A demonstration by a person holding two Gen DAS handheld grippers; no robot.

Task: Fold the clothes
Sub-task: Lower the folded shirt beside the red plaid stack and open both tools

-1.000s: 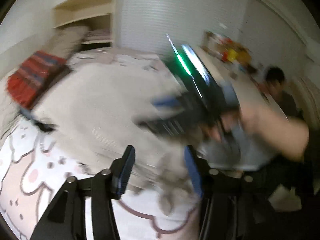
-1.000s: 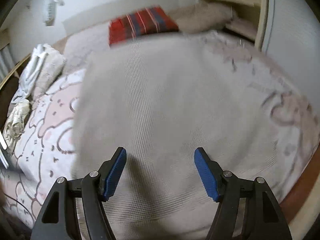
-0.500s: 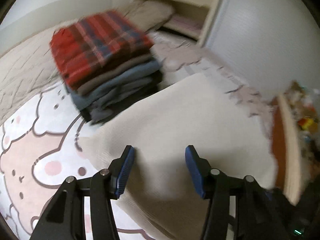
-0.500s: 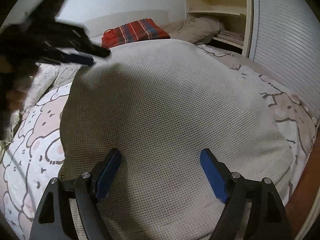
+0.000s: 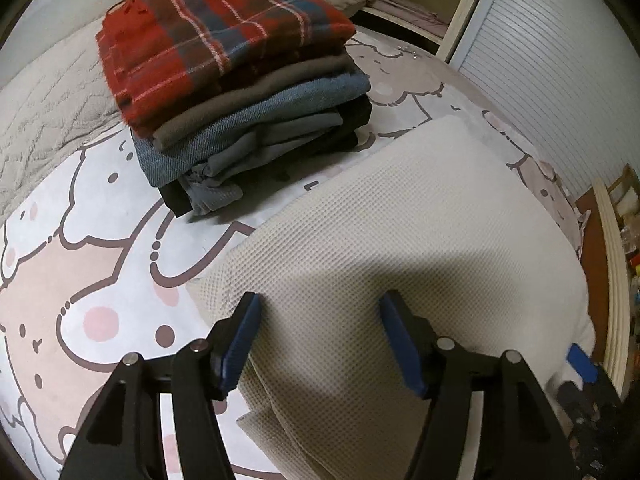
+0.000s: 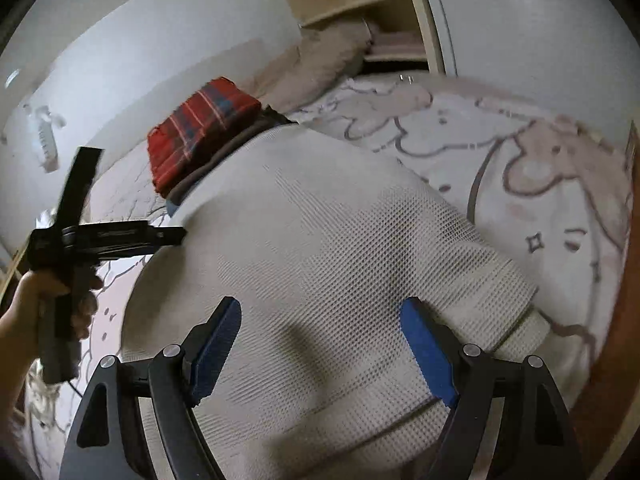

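Two claws, left (image 5: 320, 340) and right (image 6: 320, 344), spread wide over cream waffle-knit garment (image 5: 400, 240), folded flat on bed (image 5: 80, 280) beside stack (image 5: 240, 88) topped by red plaid.

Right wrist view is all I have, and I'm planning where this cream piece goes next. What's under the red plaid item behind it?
Observer: The left wrist view shows a full stack. Under the red plaid piece lie grey, blue denim and dark folded garments.
Operator: Is the left gripper pinching the cream cloth?
Observer: No. The left gripper is open, its jaws apart over the cream waffle cloth near that cloth's left corner.
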